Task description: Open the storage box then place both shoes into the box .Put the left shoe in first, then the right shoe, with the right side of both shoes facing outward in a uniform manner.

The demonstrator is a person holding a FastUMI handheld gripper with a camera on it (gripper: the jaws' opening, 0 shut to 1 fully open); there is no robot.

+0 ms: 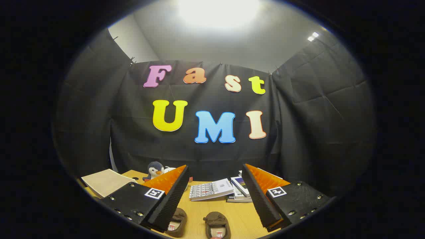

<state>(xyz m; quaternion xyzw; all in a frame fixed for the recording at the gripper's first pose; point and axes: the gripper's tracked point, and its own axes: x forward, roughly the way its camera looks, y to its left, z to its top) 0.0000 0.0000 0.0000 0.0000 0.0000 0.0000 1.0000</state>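
Gripper view: the two shoes (196,225) sit side by side on the counter (239,215), low between the fingers. Which shoe is the left is hard to tell, so grabbing the wrong one first is the risk. The storage box may be the pale slab (104,182) beyond the left finger. The gripper (214,196) is spread wide, holding nothing.

no legible text on anything

We see black cloth walls (315,109) hung in folds around the booth, with a pale ceiling (212,43) above where a bright light (217,11) glares and two small lamps (312,36) shine beside it. Below stands a wooden table (199,215).
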